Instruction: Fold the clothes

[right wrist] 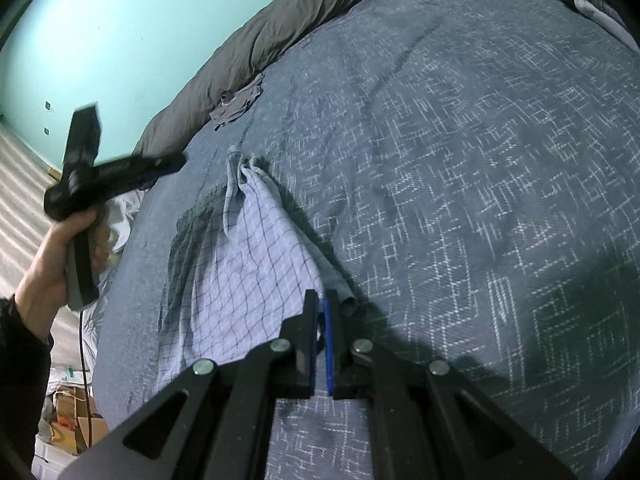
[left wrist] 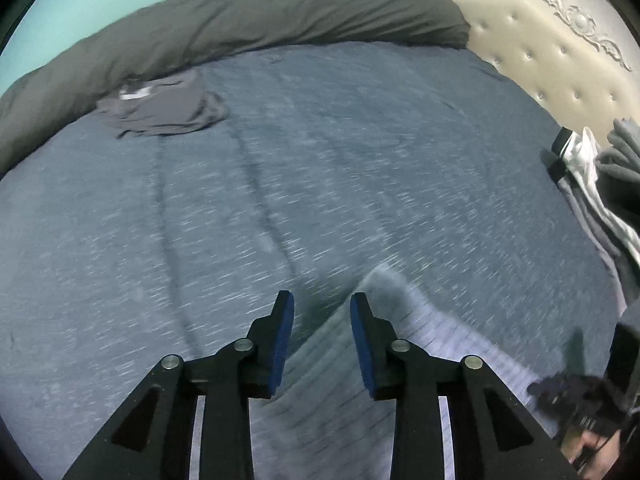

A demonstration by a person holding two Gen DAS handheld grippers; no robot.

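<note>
- Checked cloth [right wrist: 248, 264] lies on the blue bedspread [right wrist: 480, 200], long axis running from the near corner away toward a bunched far end, near the bed's left edge.
- Right gripper [right wrist: 320, 320] is clamped tight on that near corner, pads pinching the fabric, a rolled hem just beside it.
- Left gripper [left wrist: 322, 320] hangs with its jaws parted, holding nothing; the cloth sits right under and ahead of its blue pads [left wrist: 282, 344].
- From the right wrist view, the left gripper [right wrist: 120, 172] is up off the bed, left of the cloth's far end, so it looks the nearer tool for that corner.
- Likely next call: drop left onto the far end, then fold along the length.
- Further out: a grey garment [left wrist: 168, 108] by the rolled duvet [left wrist: 240, 20], more clothes [left wrist: 592, 172] piled at the right by the headboard [left wrist: 560, 40].
</note>
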